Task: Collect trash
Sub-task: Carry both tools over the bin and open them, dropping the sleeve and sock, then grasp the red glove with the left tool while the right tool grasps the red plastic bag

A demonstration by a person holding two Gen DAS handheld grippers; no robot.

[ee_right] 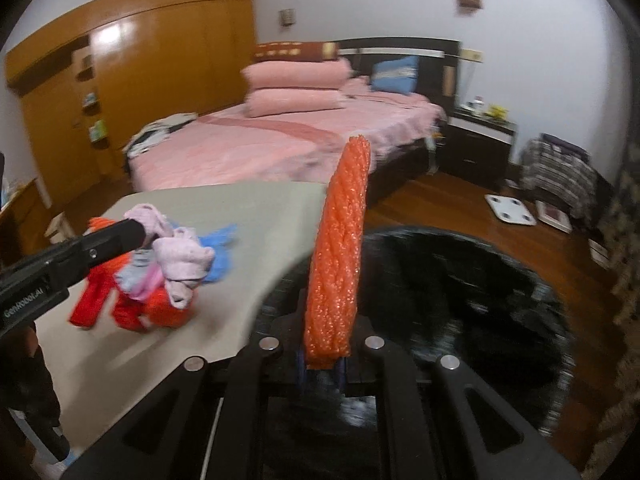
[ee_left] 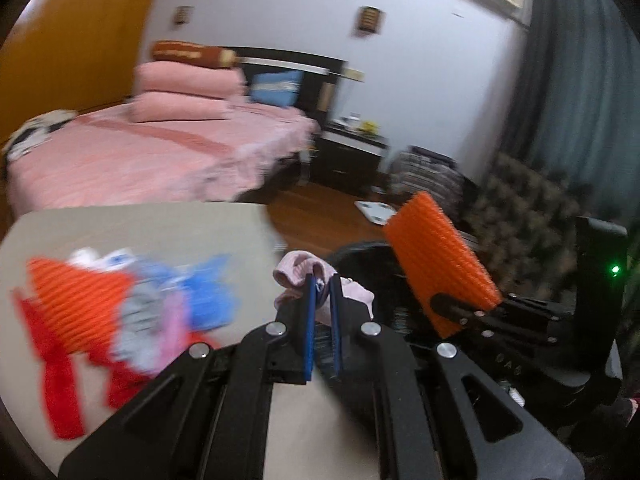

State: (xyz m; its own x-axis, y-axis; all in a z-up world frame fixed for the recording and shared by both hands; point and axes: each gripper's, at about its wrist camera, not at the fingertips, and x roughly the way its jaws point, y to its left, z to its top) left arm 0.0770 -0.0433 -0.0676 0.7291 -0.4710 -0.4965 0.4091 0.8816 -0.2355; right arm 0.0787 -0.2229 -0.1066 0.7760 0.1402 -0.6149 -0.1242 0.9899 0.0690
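Left wrist view is showing the left gripper (ee_left: 324, 280) pinching a crumpled pink cloth (ee_left: 298, 270) between its blue pads (ee_left: 308, 320), jaws nearly together with the fabric bunching up over the tips. It's hanging right at the edge of the beige table (ee_left: 160, 224), with the black trash bag (ee_left: 360, 252) sitting just beyond that edge. Further left on the table, a pile of scraps (ee_left: 120, 300) is lying there, red, orange, blue and pink bits all mixed together, but it's too blurry to sort out what's what.

Over on the right, the right gripper (ee_left: 460, 312) is clamping an orange foam sheet (ee_left: 440, 264), holding it by the bottom edge so the ribbed face is tilting up toward the camera.

Right wrist view is looking at that same orange foam sheet (ee_right: 340, 248) edge-on, standing upright out of the right gripper (ee_right: 324, 364), which is squeezing its lower end. It's hovering over the open mouth of the black trash bag (ee_right: 460, 280), right beside the table (ee_right: 224, 208) corner. The left gripper (ee_right: 142, 232) is coming in from the left with the pink cloth (ee_right: 182, 260) dangling above the pile of scraps (ee_right: 132, 300).
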